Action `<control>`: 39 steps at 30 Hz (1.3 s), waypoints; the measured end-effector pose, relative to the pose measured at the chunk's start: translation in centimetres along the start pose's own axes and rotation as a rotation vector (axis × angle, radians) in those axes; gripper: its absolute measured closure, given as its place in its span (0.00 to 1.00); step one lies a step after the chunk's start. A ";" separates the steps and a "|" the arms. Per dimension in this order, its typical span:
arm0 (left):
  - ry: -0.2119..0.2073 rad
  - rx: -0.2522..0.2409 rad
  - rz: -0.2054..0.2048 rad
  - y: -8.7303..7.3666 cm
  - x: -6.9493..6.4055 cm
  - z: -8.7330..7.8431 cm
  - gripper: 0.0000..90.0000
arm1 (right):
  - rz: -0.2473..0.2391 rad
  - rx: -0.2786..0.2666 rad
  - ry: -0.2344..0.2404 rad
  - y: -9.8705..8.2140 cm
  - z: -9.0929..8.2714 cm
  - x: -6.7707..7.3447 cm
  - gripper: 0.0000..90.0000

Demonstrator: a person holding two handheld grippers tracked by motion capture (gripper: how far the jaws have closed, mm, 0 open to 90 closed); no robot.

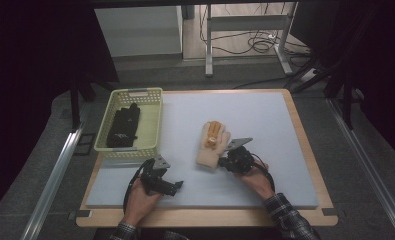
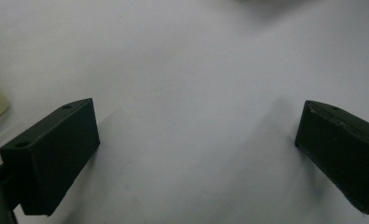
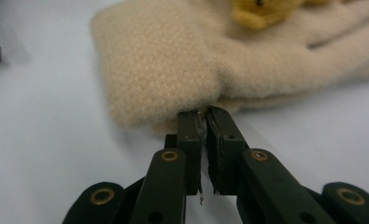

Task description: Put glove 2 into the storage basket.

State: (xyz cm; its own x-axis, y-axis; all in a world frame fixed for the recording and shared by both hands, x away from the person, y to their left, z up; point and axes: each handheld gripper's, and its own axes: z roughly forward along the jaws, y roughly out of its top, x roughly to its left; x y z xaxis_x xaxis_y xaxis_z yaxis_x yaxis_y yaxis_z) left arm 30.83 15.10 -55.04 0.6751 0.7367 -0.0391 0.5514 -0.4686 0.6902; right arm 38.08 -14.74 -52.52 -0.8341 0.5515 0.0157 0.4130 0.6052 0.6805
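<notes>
The cream glove [image 1: 212,142] lay flat on the white mat [image 1: 265,125] just ahead of my right gripper [image 3: 203,114], its long axis running from the cuff at my jaws away toward the fingers, and well to the right of the yellow basket [image 1: 152,120]. My right jaws were pinched together on the cuff's near edge. My left gripper [image 2: 196,154], farther from the glove, hung spread wide over bare mat, holding nothing.

One camera is looking down from above at the whole table [image 1: 295,150]. Two cameras are riding low, very near its white surface; the right one is sharing the beige glove [image 3: 173,60] with it.
</notes>
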 end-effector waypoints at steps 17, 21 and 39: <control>0.013 -0.024 0.050 11.0 -2.6 2.1 0.00 | 0.039 -0.037 -0.123 -1.5 -2.2 -1.4 0.45; 0.083 0.091 0.029 14.6 -2.4 7.3 0.00 | 0.118 -0.041 -0.191 -4.6 -4.6 -3.5 0.41; 0.079 0.035 -0.172 16.7 3.3 0.7 0.86 | 0.208 -0.099 -0.235 -7.8 -6.9 -5.2 0.37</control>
State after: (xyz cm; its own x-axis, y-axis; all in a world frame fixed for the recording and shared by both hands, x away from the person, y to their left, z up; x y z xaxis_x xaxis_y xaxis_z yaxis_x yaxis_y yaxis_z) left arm 42.61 9.33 -44.15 0.5295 0.8427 -0.0971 0.6731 -0.3478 0.6527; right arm 36.71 -26.29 -52.88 -0.6232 0.7820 0.0004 0.5190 0.4132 0.7483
